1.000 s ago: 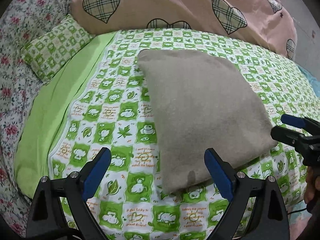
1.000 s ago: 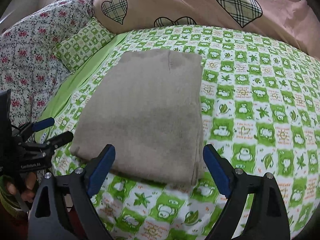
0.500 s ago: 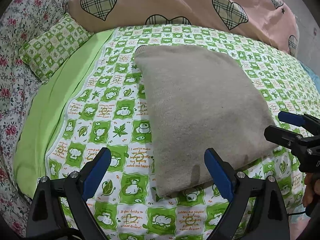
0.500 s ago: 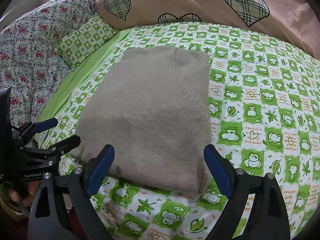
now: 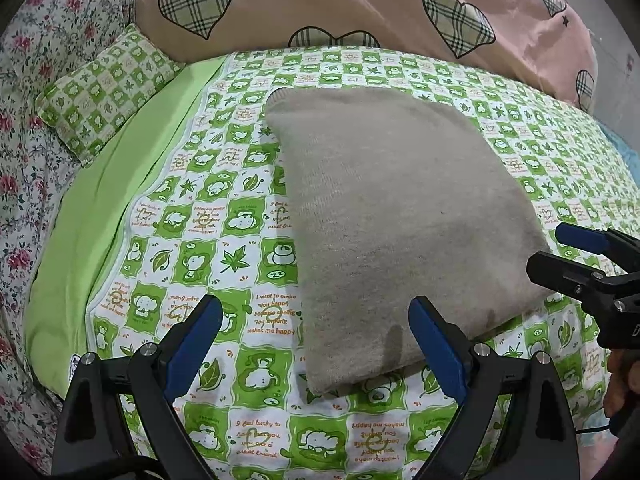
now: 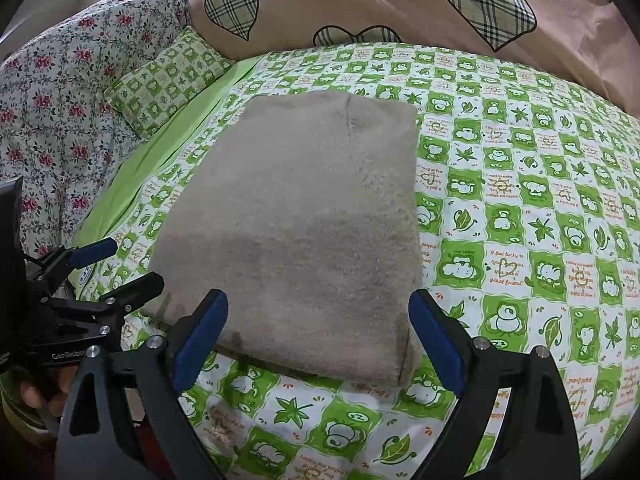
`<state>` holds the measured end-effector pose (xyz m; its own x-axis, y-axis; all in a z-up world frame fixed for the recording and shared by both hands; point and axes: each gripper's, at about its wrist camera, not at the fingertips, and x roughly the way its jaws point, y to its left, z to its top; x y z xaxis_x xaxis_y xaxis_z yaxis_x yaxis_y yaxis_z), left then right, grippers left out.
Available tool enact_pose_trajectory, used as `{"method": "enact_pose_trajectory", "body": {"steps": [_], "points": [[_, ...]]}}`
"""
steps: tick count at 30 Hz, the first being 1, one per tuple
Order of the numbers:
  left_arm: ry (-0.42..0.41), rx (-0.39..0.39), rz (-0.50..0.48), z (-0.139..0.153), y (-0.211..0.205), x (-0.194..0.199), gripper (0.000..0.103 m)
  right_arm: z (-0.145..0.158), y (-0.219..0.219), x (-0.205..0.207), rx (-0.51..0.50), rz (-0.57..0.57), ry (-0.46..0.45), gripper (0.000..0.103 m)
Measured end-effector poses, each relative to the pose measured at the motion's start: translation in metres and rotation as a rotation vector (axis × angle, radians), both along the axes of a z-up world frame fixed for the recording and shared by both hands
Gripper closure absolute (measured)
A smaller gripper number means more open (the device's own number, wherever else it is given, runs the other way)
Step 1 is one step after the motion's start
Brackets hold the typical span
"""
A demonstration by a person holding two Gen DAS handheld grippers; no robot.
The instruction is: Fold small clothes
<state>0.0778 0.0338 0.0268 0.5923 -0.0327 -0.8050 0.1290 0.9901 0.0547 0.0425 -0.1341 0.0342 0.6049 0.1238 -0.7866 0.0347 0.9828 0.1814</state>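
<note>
The grey garment (image 5: 400, 232) lies as a flat folded rectangle on the green patterned sheet (image 5: 224, 240), and both the left gripper (image 5: 316, 344) and right gripper (image 6: 318, 340) hover spread and empty at its near edge, so the fold looks finished or awaits one last halving, which would mean pinching that edge.

Folded grey garment (image 5: 400, 216) flat on bedsheet (image 5: 224, 240); left gripper (image 5: 316, 344) fingers apart, empty.

- A bed (image 5: 240, 248) fills the view, covered with a green and white checked sheet.
- A small pillow (image 5: 104, 92) in the same pattern lies at its left side.
- A pink quilt (image 5: 340, 4) with plaid hearts lies behind.
- A floral blanket (image 6: 52, 92) lies at the left.
</note>
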Motion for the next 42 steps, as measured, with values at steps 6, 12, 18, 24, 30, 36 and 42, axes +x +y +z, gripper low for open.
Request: {"method": "enact_pose_trajectory", "body": {"steps": [6,12,18,24,30,36,42], "points": [[-0.002,-0.003,0.004,0.0004,0.0006,-0.0002,0.008,-0.0023,0.0014,0.0018,-0.001,0.003,0.007,0.011],[-0.004,-0.001,0.006,0.0013,0.0008,-0.0001,0.008,-0.0031,0.0017,0.0021,-0.001,0.003,0.009,0.011],[-0.005,-0.001,0.005,0.0014,-0.0006,0.0000,0.008,-0.0027,0.0014,0.0022,0.000,0.003,0.009,0.011],[-0.004,0.000,0.002,0.0016,-0.0008,-0.0004,0.008,-0.0034,-0.0002,0.0027,0.002,0.001,0.009,0.010],[-0.006,-0.001,0.000,0.0024,-0.0034,-0.0006,0.008,-0.0033,-0.0011,0.0028,0.005,0.001,0.008,0.010],[-0.010,-0.001,-0.001,0.0042,-0.0036,-0.0004,0.008,-0.0028,-0.0005,0.0025,0.007,0.000,0.006,0.010],[-0.013,0.000,-0.002,0.0065,-0.0043,-0.0008,0.008,-0.0026,-0.0006,0.0031,0.008,0.000,0.007,0.010]]}}
